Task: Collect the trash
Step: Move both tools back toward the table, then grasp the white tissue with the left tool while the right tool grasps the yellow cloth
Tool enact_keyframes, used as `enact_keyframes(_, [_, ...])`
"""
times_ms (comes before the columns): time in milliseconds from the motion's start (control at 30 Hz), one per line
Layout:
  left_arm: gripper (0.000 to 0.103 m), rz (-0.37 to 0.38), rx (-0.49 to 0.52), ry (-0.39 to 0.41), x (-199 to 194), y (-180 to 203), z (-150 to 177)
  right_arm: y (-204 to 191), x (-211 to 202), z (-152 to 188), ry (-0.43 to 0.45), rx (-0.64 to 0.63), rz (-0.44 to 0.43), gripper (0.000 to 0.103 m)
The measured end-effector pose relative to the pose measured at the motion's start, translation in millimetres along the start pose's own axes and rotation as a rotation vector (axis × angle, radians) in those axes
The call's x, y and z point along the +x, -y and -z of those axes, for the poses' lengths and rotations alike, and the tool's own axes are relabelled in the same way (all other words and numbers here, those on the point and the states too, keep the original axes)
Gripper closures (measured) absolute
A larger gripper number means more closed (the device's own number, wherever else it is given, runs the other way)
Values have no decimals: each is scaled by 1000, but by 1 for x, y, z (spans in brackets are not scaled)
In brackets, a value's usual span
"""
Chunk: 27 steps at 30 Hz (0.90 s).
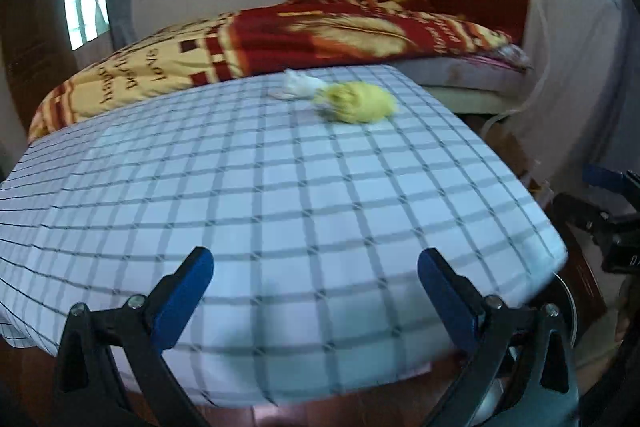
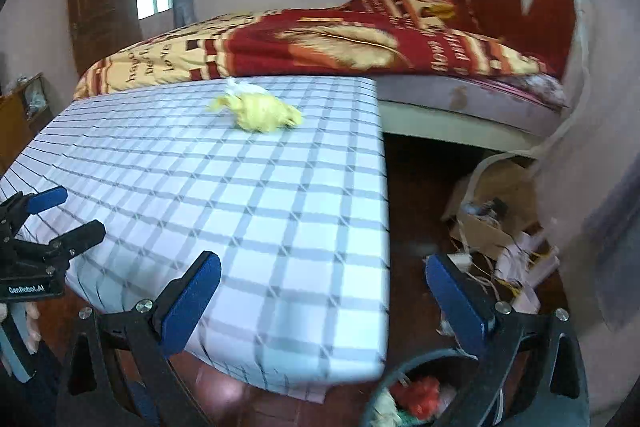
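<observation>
**Both grippers empty, two scraps left at far end of table**

Near to far: the right gripper (image 2: 320, 301) hangs wide apart, nothing btwn its fingers, w/ the bin (image 2: 404, 393) just below it at the table's near right corner; red and pale scraps already lie inside. The left gripper (image 1: 316, 293) is spread wide too, empty, over the near edge of the checked tablecloth (image 1: 260, 195).

Well beyond, near the far edge, sits a yellow crumpled wad (image 1: 356, 103), and touching it on the far-left side a white crumpled tissue (image 1: 298, 85).

Looks like the reach-out step, prob. for another pickup. Next move calls for crossing the whole table, then closing on the wad.

Wad's long axis runs roughly left-right across the table, twisted tail pointing left; blur hides finer detail.
</observation>
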<state>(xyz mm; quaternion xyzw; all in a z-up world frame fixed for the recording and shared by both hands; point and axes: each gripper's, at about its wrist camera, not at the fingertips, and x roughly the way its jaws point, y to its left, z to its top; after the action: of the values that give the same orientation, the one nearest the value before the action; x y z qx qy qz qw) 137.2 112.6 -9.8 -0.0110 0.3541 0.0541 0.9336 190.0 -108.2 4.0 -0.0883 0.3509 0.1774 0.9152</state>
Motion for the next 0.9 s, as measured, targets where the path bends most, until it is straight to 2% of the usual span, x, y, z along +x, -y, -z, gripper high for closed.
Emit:
enact_keyframes(167, [1,-12,-36,9,19,-31,-22,-31,45,-45,-11,-65,-37,0])
enact_keyframes(333, [1,-19,-41,-8,50,-46,-40,-53,105,-86,-47,-134,-45,0])
enact_keyframes(500, [1,-14,-31,-23,78,-51,-56,-61,159,-115,-87,-182,-56,1])
enact_keyframes(633, [1,-2,-32,-53,106,-56,-72,-66,200,-131,-127,-205,-73,6])
enact_keyframes(667, [1,-1,-34,-55,112,-56,-76,-67,210,-134,-138,-210,-79,12])
enact_keyframes(700, [1,0,-36,-61,119,-56,-81,-68,220,-138,-151,-219,-88,30])
enact_keyframes(767, [1,8,-38,-67,130,-53,-89,-65,236,-143,-185,-213,-124,52])
enact_keyframes(900, [1,20,-20,-73,154,-41,-110,-44,247,-153,-167,-176,-100,56])
